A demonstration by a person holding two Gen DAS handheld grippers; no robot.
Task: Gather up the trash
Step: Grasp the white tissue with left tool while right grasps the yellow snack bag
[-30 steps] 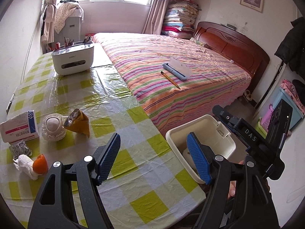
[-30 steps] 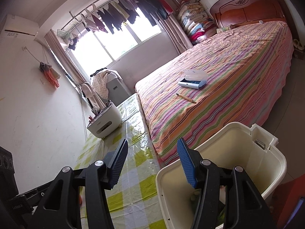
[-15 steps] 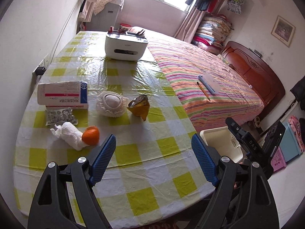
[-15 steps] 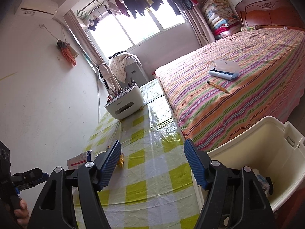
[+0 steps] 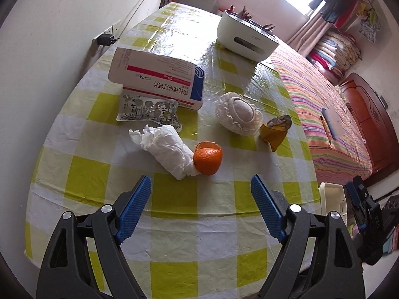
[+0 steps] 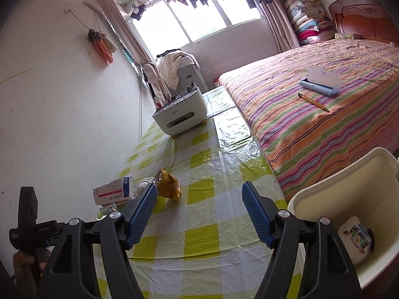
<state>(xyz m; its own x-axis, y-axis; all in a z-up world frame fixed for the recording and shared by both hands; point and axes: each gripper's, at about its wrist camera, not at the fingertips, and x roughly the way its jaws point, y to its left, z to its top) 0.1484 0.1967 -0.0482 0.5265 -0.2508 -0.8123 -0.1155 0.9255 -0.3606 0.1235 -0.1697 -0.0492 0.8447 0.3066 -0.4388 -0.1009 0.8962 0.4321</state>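
My left gripper (image 5: 201, 208) hangs wide apart and empty over the checked table (image 5: 174, 224), near the crumpled tissue (image 5: 167, 149) touching the orange peel (image 5: 208, 157), while my right gripper (image 6: 199, 211), jaws opening and empty, is left of the bin (image 6: 349, 186).

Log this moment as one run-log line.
left gripper: open, empty, above tissue wad and orange peel | right gripper: opening, empty | bin: beside table

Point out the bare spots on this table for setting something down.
Free: the near checked cloth between the left gripper and the orange peel; also the stretch before the white organizer. Crowded: tissue wad, pill box, blister pack.
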